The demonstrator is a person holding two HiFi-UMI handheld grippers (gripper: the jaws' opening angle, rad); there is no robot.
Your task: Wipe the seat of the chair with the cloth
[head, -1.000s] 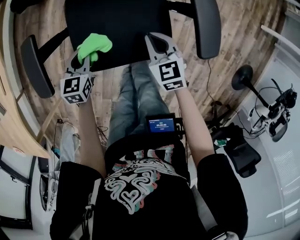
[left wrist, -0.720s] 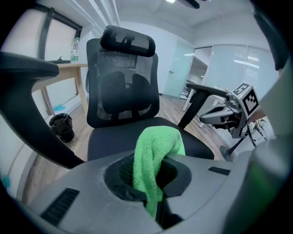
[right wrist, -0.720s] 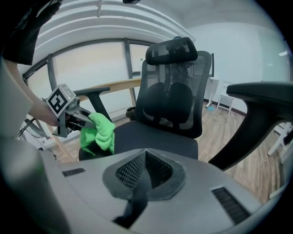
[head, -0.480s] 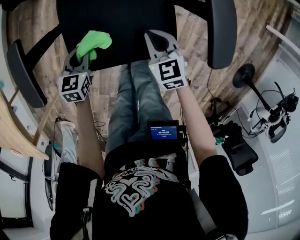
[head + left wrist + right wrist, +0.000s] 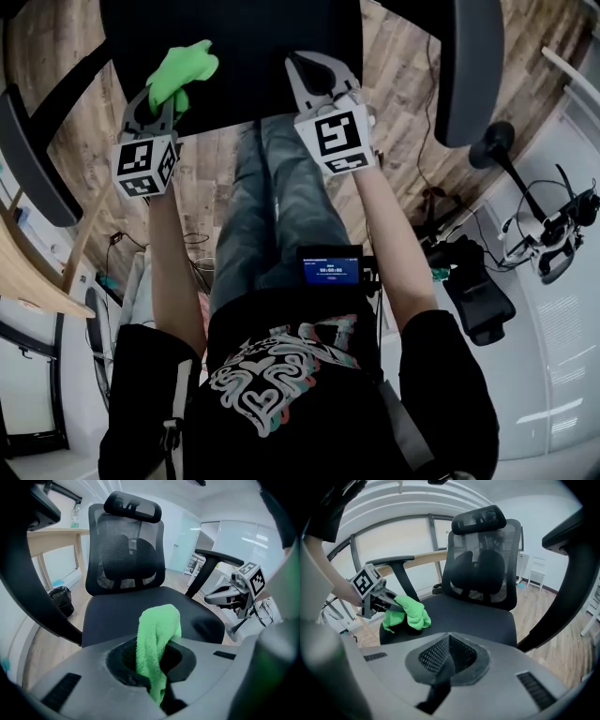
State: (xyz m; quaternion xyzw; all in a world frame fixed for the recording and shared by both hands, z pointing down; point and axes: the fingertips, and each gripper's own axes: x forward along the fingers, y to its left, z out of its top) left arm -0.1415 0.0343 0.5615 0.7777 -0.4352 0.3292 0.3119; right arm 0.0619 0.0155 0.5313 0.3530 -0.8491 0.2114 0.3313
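Observation:
The black office chair's seat (image 5: 244, 56) fills the top of the head view. My left gripper (image 5: 172, 91) is shut on a bright green cloth (image 5: 183, 67) over the seat's front left part. In the left gripper view the cloth (image 5: 158, 634) bunches up out of the jaws, with the seat (image 5: 117, 611) just beyond. The right gripper view shows that cloth (image 5: 407, 614) low on the seat (image 5: 473, 616), at or just above the surface. My right gripper (image 5: 300, 66) is shut on nothing above the seat's front right part, its mesh pads (image 5: 440, 656) pressed together.
The chair has a mesh backrest (image 5: 124, 550) with a headrest (image 5: 133, 508) and two black armrests (image 5: 28, 159) (image 5: 469, 66). A wooden desk (image 5: 28, 272) stands at the left. A black floor stand (image 5: 492, 150) and equipment (image 5: 553, 234) sit on the floor at the right.
Both grippers have edged a little farther over the seat's front. The left one still holds the cloth; the right one stays shut and empty.

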